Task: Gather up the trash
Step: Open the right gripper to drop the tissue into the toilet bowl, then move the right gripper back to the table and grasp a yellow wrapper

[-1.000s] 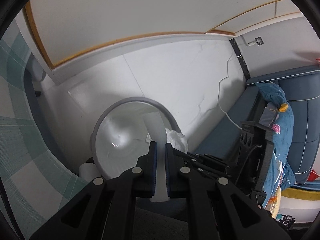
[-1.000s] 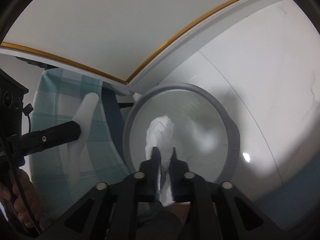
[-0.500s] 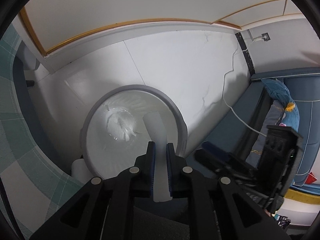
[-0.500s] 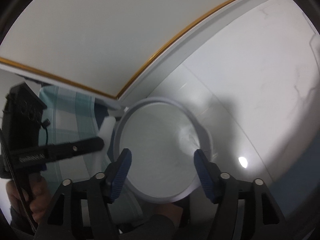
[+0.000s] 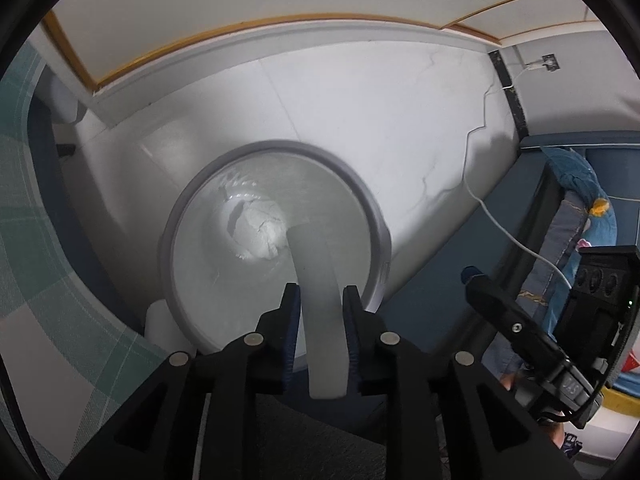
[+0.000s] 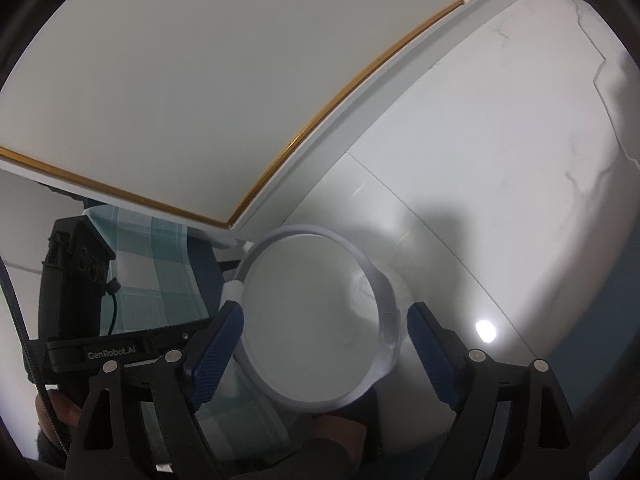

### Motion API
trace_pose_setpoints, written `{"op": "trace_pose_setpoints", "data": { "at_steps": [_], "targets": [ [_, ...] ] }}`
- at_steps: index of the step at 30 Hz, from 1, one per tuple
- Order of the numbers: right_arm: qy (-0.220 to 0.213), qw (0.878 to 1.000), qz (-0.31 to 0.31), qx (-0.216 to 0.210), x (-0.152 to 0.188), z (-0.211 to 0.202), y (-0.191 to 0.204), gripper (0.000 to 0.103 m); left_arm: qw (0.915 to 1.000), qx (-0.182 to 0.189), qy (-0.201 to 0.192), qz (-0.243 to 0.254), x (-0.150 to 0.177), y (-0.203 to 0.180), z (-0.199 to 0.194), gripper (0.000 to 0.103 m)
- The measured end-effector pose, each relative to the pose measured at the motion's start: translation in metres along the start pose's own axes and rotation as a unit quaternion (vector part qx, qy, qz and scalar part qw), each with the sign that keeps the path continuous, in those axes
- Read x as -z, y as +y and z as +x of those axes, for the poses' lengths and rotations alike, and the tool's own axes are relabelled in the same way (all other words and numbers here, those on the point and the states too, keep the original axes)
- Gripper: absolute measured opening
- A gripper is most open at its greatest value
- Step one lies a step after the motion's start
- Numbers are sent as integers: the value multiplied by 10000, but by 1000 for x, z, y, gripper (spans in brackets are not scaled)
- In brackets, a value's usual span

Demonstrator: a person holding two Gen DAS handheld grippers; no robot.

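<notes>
A round grey-rimmed trash bin (image 5: 372,208) with a clear liner stands on the white floor; it also shows in the right wrist view (image 6: 384,280). A crumpled white tissue (image 5: 258,232) lies at its bottom. My left gripper (image 5: 320,308) is above the bin's near rim, its jaws slightly parted around a pale plastic strip (image 5: 320,300) that points into the bin. My right gripper (image 6: 322,320) is open and empty, higher up above the bin. The left gripper's body (image 6: 80,320) appears at the left of the right wrist view.
A green-and-white checked cloth (image 5: 36,248) hangs at the left beside the bin. A dark blue sofa (image 5: 592,184) with a patterned blue cloth stands at the right. A white cable (image 5: 500,224) runs across the floor. A white wall with a gold-trimmed skirting (image 5: 240,28) is behind.
My right gripper opened, dropped the crumpled tissue into the bin, and pulled up and back. My left gripper moved over the bin and its jaws have parted a little around the strip.
</notes>
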State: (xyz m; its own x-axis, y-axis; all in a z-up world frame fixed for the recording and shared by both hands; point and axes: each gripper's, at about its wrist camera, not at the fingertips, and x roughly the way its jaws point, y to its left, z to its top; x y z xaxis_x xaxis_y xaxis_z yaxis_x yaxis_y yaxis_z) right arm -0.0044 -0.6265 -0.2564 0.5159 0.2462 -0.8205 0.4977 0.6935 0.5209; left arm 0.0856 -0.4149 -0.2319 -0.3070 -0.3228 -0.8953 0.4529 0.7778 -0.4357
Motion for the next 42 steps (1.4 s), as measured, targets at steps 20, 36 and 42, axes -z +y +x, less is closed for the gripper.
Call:
{"op": "trace_pose_setpoints", "data": {
  "at_steps": [20, 36, 42],
  "targets": [
    [-186, 9997, -38, -128, 3, -25, 11, 94, 9927, -749, -927, 198, 19, -12, -45, 49],
    [-1080, 9914, -612, -412, 7, -110, 79, 94, 9578, -1337, -2534, 213, 65, -9, -137, 68],
    [-1447, 9803, -1141, -710, 17, -145, 135, 97, 9388, -1502, -3100, -53, 90, 7, -185, 68]
  ]
}}
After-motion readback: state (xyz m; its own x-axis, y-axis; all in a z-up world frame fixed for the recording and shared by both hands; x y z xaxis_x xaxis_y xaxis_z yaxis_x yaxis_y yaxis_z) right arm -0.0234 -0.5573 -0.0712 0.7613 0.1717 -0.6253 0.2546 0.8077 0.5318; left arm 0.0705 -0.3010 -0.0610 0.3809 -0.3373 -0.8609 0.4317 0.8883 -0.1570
